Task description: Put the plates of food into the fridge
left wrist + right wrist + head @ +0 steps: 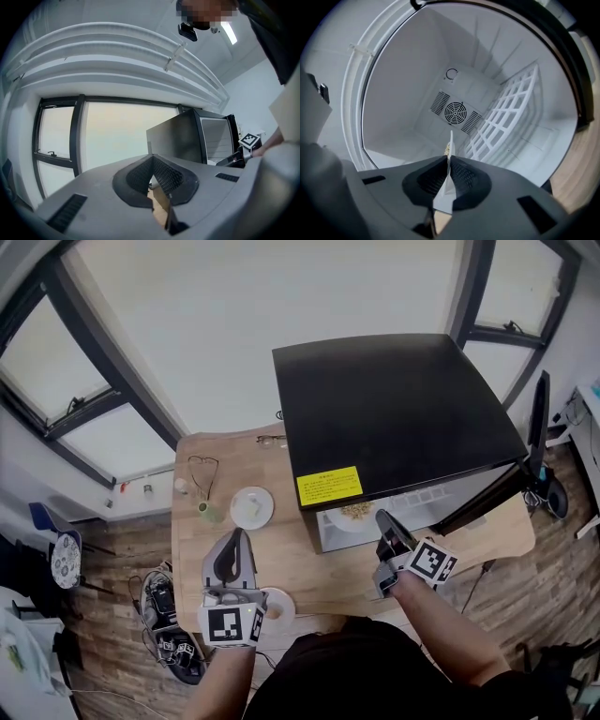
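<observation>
Right gripper (382, 519) is clamped tight on the rim of the plate of food (345, 521), right at the mouth of the open black fridge (394, 409). From the head view the plate is white and round with a heap of yellowish-brown bits in the middle. It sits just inside the lower edge of the opening, under the yellow sticker (329, 487) on the fridge top.

In the right gripper view you see that plate edge-on: a thin white sliver standing up between the two dark pads, with a few yellow crumbs showing near the jaw tips. Behind it is the white fridge interior, with a round fan vent (453, 112) on the back wall and a white wire rack (506, 117) off to the right.

Left gripper (240, 538) hovers over the wooden table (291, 568) on the near left. Its jaws are together with nothing between them.

Two more white plates are out on the table. A round plate (251, 507) sits to the left of the fridge, and a smaller plate (279, 604) is just beside the left gripper near the table's front edge. What's on those two is too small to make out.
</observation>
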